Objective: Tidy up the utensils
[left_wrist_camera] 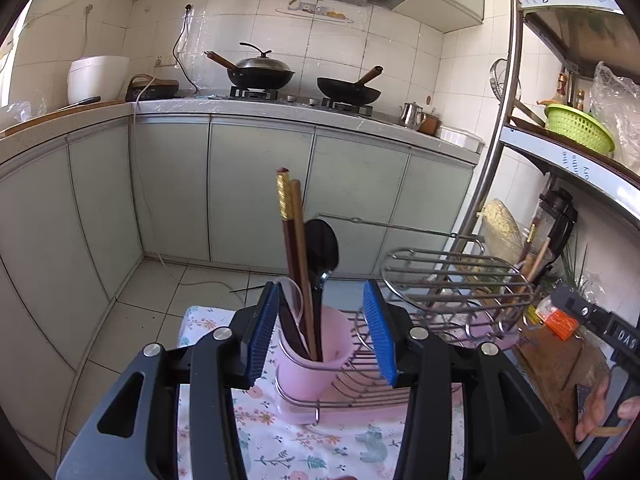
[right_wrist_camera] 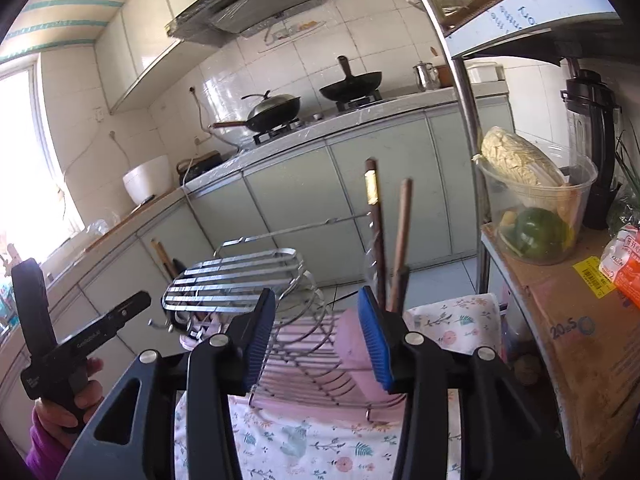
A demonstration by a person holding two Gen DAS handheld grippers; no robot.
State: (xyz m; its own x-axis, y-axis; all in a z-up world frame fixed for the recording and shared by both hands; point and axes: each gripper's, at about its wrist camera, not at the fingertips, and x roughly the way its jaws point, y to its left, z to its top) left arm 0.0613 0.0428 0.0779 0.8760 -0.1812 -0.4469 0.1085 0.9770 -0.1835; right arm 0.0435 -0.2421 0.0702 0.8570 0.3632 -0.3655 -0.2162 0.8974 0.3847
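Observation:
A pink cup (left_wrist_camera: 310, 364) stands in a wire dish rack (left_wrist_camera: 452, 280) on a floral cloth. It holds a red chopstick with a gold band (left_wrist_camera: 289, 224), a brown chopstick (left_wrist_camera: 301, 240) and a black spoon (left_wrist_camera: 322, 244), all upright. My left gripper (left_wrist_camera: 326, 334) is open, its blue pads on either side of the cup, holding nothing. My right gripper (right_wrist_camera: 316, 336) is open and empty in front of the rack (right_wrist_camera: 240, 276); the cup (right_wrist_camera: 356, 344) sits behind its right pad, with the chopsticks (right_wrist_camera: 378, 240) rising above it.
The rack sits on a pink tray (left_wrist_camera: 360, 410) over the floral cloth (right_wrist_camera: 320, 444). A metal shelf post (right_wrist_camera: 464, 92) and a cardboard box (right_wrist_camera: 576, 340) with a plastic tub of vegetables (right_wrist_camera: 532, 208) stand on the right. Kitchen counter with woks (left_wrist_camera: 260, 74) lies beyond.

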